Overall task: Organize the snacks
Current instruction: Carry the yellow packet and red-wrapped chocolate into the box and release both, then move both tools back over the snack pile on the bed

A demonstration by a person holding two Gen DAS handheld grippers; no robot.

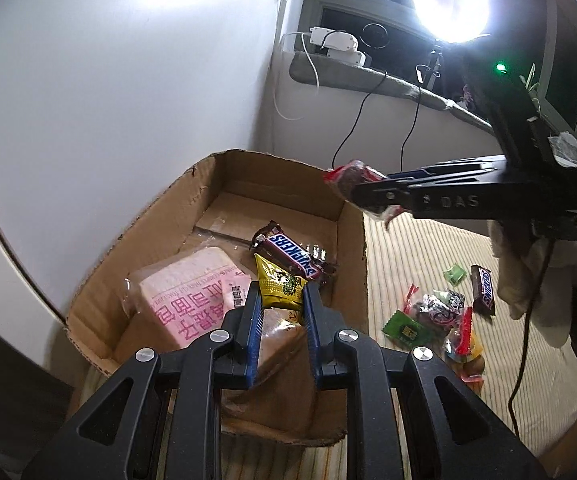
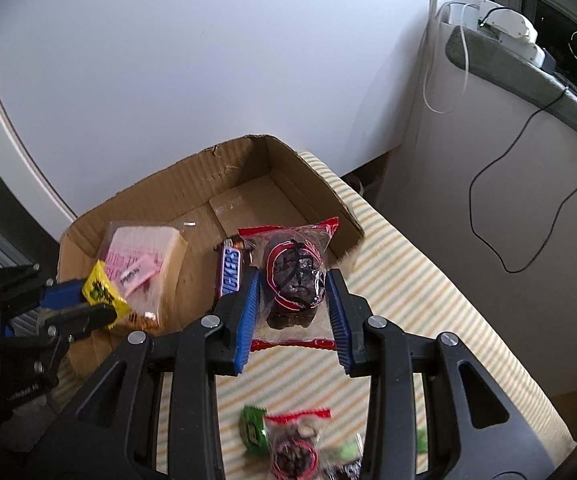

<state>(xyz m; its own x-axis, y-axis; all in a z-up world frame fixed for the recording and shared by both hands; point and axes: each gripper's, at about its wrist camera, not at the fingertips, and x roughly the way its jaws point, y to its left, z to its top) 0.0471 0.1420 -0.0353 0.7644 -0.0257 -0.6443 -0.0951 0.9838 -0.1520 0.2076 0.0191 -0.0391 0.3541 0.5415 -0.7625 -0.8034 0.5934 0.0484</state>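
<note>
While the left gripper (image 1: 282, 304) pinches a yellow snack packet (image 1: 279, 288) over the cardboard box (image 1: 152, 216), only its camera shows the snack pile (image 1: 440, 320); the right gripper (image 2: 294, 312) clamps a red-edged packet (image 2: 294, 276) by the box rim.

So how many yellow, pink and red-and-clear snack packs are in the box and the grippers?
Yellow pack: 1, in the left gripper
Pink pack: 1, in the box
Red-and-clear pack: 1, in the right gripper
Total: 3
</note>
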